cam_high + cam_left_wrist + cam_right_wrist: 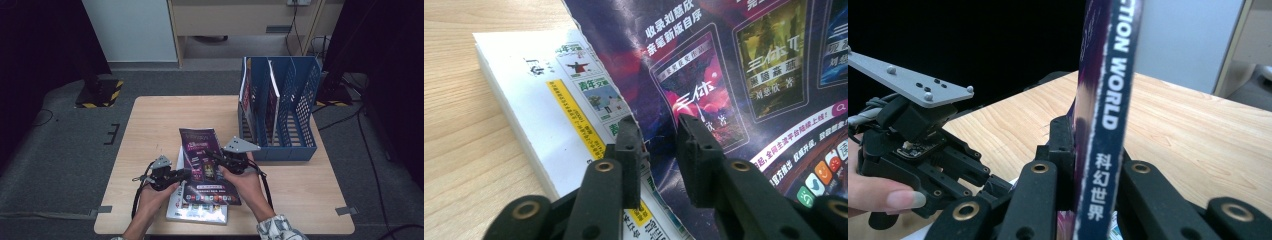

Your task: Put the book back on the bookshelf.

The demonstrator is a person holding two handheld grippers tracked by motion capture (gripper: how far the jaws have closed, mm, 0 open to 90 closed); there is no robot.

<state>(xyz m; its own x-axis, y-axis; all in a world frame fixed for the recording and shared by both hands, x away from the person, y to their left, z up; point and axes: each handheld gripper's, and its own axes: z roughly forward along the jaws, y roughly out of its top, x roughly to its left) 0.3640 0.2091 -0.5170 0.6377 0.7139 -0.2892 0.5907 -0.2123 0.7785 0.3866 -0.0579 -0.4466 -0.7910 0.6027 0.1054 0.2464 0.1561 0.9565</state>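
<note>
Near edge: right gripper [1088,150] is clamping the glossy purple magazine [205,165] by its spine, lifting it off a flat white book [195,210]. Left gripper [656,150], jaws parted, is straddling its ragged left edge, mid-table.

Both tongs, left [186,173] and right [209,156], are black with brass-ringed screws (grey three-cornered plates on top), black cables trailing; patterned sleeve [280,229] behind the right.

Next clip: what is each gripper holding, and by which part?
The right gripper clamps the purple magazine at its spine. The left gripper straddles the magazine's opposite edge, jaws apart, not clearly gripping.
</note>
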